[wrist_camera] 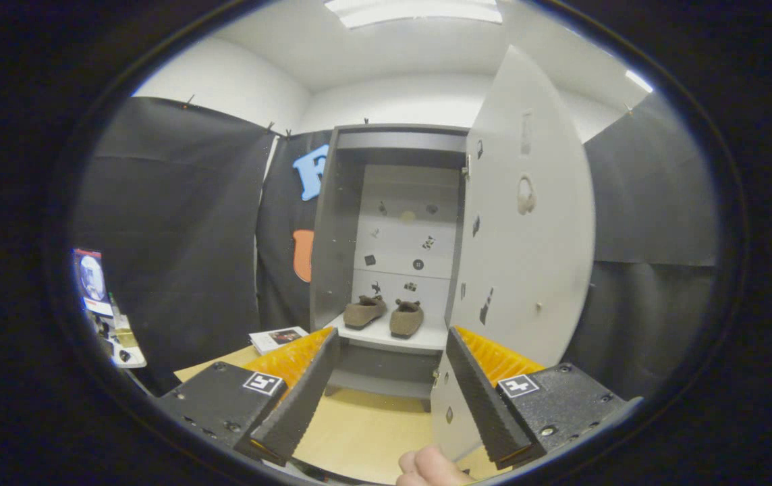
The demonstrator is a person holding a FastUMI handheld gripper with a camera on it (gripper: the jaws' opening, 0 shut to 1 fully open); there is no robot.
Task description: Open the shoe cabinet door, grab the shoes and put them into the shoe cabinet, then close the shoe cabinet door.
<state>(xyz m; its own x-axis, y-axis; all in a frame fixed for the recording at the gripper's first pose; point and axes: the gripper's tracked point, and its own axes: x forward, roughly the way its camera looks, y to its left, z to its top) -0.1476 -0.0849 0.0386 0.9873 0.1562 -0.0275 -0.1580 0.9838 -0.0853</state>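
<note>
The grey shoe cabinet (342, 223) stands on the wooden table, beyond my fingers. Its door (528, 236) is swung wide open to the right, with stickers on its inner face. Two brown shoes (386, 314) sit side by side on the cabinet's white shelf (420, 339), toes pointing inward. My gripper (391, 354) is open and holds nothing. Its two black ribbed fingers (305, 398) stand well apart, short of the cabinet. The right finger (477, 395) is close to the door's lower edge.
The light wooden table (366, 432) stretches beneath the fingers up to the cabinet. A small booklet (278, 337) lies on it left of the cabinet. A person's hand (430, 469) shows at the near edge. Some clutter (106, 310) sits far left.
</note>
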